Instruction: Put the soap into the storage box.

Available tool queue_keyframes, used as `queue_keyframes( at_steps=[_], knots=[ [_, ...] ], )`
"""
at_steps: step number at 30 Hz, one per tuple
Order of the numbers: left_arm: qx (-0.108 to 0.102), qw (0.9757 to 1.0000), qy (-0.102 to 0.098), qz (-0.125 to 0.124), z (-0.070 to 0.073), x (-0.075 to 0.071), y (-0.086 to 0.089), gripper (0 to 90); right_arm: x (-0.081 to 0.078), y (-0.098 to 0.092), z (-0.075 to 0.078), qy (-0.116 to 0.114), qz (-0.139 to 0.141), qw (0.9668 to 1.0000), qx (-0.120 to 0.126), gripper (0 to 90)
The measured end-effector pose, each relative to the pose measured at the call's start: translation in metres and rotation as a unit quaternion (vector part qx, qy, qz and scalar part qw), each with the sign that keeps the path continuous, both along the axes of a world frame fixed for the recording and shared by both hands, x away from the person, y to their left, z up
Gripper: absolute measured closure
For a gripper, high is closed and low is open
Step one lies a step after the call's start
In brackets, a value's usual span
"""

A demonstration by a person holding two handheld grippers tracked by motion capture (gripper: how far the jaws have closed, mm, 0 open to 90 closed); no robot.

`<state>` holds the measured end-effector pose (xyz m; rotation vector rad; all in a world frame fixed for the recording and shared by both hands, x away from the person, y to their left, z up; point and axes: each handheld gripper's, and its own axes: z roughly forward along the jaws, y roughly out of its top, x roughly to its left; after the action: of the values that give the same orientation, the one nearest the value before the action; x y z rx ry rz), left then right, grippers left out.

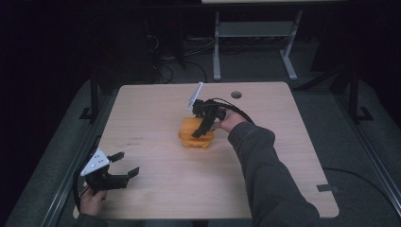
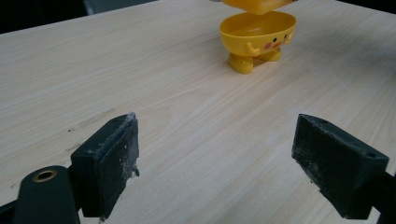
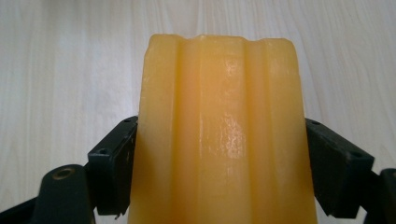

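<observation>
- Left tool (image 1: 124, 163), held in a hand (image 1: 91, 201) low at the near left corner of the counter (image 1: 156, 189), has its jaws spread wide with bare wood between them.
- Yellow bowl (image 2: 257, 36) with a painted face and stubby feet stands upright mid-counter, well apart from the left tool.
- Right tool (image 1: 204, 126) is clamped on an orange lid (image 3: 219, 130), held just above the bowl.

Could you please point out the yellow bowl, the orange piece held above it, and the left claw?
yellow bowl (image 2: 254, 35): left gripper view, its front wall with the painted face.
orange piece (image 3: 219, 140): right gripper view, its ribbed middle.
left claw (image 1: 124, 163): high view, midway between its tips.
</observation>
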<state>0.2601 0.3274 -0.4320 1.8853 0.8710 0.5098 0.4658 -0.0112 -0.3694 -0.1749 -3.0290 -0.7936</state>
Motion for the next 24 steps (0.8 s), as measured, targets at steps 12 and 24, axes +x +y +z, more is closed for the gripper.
queue_keyframes(
  at_steps=[12, 24],
  knots=[
    [0.003, 1.0000, -0.001, -0.001, 0.000, 0.000, 0.001, 14.3, 0.001, 0.014, -0.012, 0.002, 0.008, 0.9999, -0.013, 20.5],
    [0.001, 1.0000, -0.001, 0.000, 0.001, 0.000, 0.001, 14.3, 0.001, 0.015, -0.022, -0.010, 0.021, 0.9994, -0.028, 20.2]
  ],
)
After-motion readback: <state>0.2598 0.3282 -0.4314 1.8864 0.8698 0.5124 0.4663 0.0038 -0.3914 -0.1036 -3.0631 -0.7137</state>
